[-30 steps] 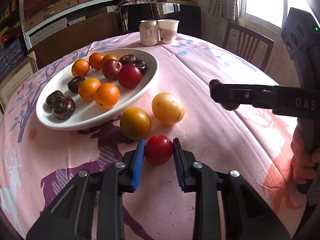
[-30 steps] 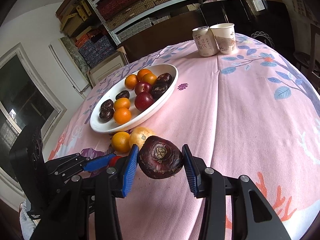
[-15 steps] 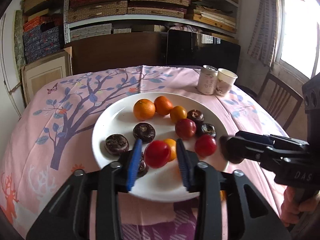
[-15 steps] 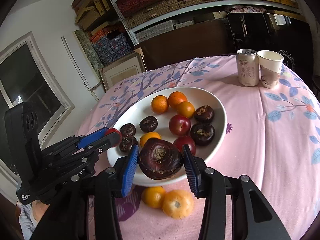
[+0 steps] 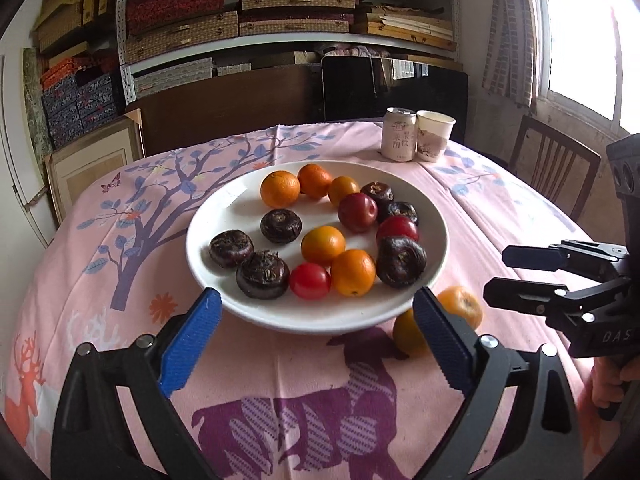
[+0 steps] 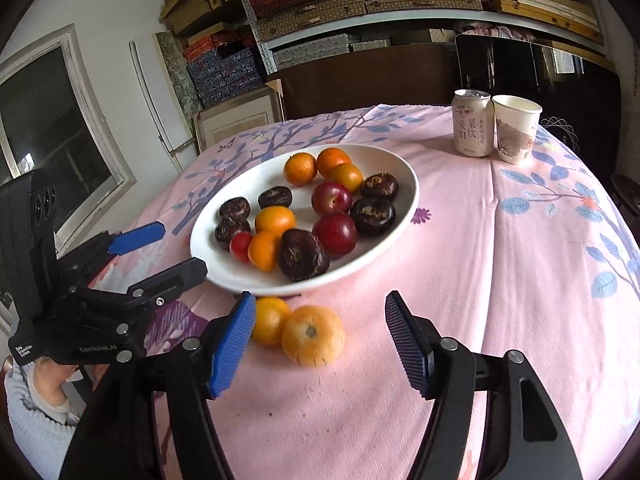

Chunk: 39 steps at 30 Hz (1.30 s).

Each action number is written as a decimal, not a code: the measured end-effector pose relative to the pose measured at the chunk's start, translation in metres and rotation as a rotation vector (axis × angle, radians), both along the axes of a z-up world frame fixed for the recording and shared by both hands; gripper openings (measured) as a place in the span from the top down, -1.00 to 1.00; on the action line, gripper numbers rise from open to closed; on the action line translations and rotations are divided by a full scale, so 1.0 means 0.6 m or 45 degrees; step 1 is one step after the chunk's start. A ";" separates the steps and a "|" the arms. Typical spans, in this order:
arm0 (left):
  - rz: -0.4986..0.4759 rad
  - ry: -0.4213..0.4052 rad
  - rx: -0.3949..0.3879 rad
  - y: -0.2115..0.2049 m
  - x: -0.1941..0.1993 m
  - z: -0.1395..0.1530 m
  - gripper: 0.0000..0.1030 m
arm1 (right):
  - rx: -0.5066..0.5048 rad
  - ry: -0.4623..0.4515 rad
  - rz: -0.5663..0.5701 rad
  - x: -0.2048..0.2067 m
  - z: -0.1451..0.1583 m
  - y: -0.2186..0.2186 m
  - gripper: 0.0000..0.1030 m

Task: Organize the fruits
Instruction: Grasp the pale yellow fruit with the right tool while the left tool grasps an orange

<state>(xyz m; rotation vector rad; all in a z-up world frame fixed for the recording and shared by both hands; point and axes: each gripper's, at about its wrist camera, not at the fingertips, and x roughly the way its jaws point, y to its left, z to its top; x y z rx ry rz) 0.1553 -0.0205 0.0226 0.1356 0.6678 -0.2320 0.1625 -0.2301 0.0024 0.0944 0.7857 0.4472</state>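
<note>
Fruits mostly heaped on white plate [image 5: 434,216], ahead of both grippers. Left gripper [image 5: 316,312]: jaws just opened wide, empty. Right gripper [image 6: 320,330]: jaws just opened, empty, framing two loose oranges [image 6: 312,340] on tablecloth, likely next.

A drink can [image 5: 398,134] and a paper cup [image 5: 434,135] stand upright, touching, at the far edge of the pink printed tablecloth [image 5: 280,380]. A wooden chair [image 5: 554,170] stands beside the table. Shelves [image 5: 288,38] hold stacked boxes.

Black left gripper [image 5: 316,334], blue ribbed pads [image 5: 191,342], silver screws.
</note>
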 end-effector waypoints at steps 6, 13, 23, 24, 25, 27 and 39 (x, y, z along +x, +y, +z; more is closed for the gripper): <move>0.032 0.002 -0.020 0.014 -0.036 -0.007 -0.88 | -0.117 0.039 0.055 -0.005 -0.030 0.030 -0.32; 0.004 0.026 -0.010 0.002 -0.055 -0.018 -0.90 | -0.103 0.080 0.075 0.012 -0.043 0.043 0.00; -0.102 0.081 0.066 -0.062 -0.052 -0.041 -0.91 | -0.015 0.067 0.001 0.017 -0.023 0.005 0.22; -0.112 0.095 0.059 -0.070 -0.048 -0.043 -0.91 | 0.005 0.063 -0.028 0.019 -0.019 -0.007 0.22; -0.120 0.106 0.061 -0.079 -0.045 -0.046 -0.91 | 0.025 0.060 -0.055 0.021 -0.016 -0.019 0.22; -0.121 0.114 0.101 -0.098 -0.038 -0.052 -0.91 | 0.063 0.059 -0.093 0.024 -0.012 -0.036 0.22; -0.083 0.205 0.176 -0.138 0.003 -0.078 0.15 | 0.113 0.071 -0.120 0.027 -0.009 -0.052 0.21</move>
